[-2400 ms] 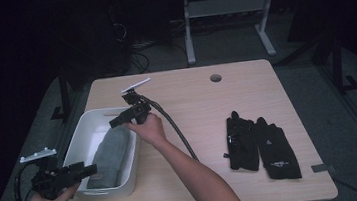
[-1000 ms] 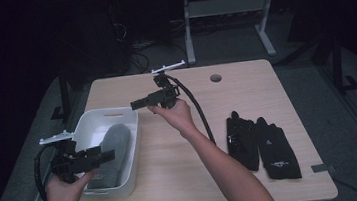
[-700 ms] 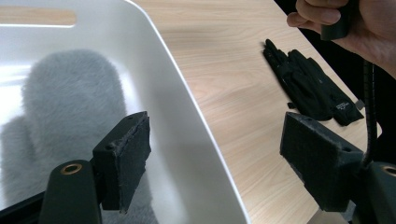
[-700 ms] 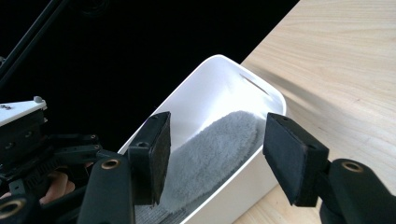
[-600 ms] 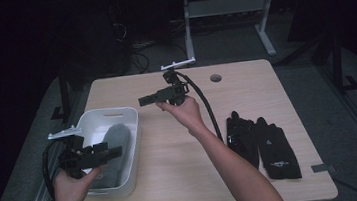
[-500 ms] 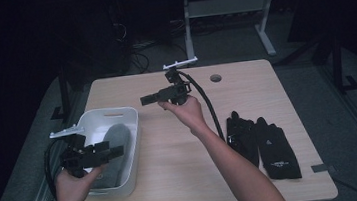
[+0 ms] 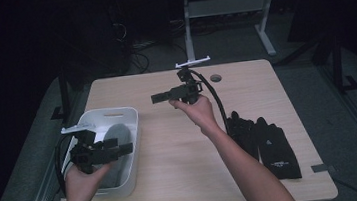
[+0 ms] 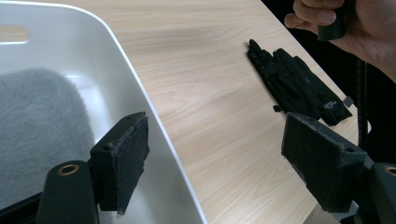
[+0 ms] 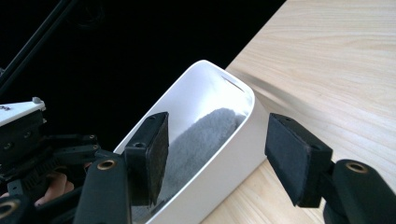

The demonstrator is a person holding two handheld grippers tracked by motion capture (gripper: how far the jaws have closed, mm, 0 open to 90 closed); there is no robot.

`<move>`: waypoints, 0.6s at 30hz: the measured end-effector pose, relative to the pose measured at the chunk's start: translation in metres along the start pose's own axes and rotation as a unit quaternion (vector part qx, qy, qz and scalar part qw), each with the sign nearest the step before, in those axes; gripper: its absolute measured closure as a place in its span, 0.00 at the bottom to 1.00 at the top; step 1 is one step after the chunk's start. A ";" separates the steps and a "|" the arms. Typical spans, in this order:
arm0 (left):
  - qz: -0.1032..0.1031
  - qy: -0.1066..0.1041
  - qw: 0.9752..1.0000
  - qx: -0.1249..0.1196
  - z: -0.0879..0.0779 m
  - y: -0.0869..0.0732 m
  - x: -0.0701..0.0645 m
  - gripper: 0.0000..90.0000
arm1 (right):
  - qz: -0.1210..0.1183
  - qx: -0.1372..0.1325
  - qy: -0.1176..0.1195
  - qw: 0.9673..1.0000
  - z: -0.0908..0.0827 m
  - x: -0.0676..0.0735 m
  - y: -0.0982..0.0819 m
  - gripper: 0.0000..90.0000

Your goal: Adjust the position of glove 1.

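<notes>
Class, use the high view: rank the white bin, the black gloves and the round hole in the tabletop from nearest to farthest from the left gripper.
From the left gripper:
1. White bin, directly under it at the table's left edge.
2. Black gloves, lying at the table's right side.
3. Round hole, near the far edge, right of centre.

White bin (image 7: 127,117), grey fuzzy cloth (image 8: 37,116), black gloves (image 7: 266,140), pale wood-grain table (image 7: 184,170).

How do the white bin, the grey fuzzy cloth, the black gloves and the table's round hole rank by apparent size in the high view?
1. white bin
2. black gloves
3. grey fuzzy cloth, partly hidden by the left hand-held gripper, so its rank against the gloves is unsure
4. round hole
</notes>
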State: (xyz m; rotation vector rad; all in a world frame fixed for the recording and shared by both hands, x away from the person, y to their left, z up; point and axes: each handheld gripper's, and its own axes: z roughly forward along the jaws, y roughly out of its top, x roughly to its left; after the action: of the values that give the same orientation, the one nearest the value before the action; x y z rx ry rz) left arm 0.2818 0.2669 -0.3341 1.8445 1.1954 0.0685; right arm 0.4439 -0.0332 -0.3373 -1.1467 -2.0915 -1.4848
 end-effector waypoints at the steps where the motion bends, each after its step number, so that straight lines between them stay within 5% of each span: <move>1: 0.000 -0.001 1.000 0.000 0.001 0.000 0.000 0.25 | 0.001 -0.001 0.000 1.000 -0.001 -0.001 0.000 0.43; 18: 0.009 -0.012 1.000 0.005 0.016 0.004 -0.011 0.25 | 0.008 -0.013 -0.013 1.000 -0.030 -0.012 -0.010 0.43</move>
State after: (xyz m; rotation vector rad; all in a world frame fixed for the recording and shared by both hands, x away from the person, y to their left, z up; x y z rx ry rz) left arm 0.2865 0.2479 -0.3356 1.8611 1.1645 0.0503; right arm 0.4380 -0.0662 -0.3397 -1.1950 -2.0811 -1.5020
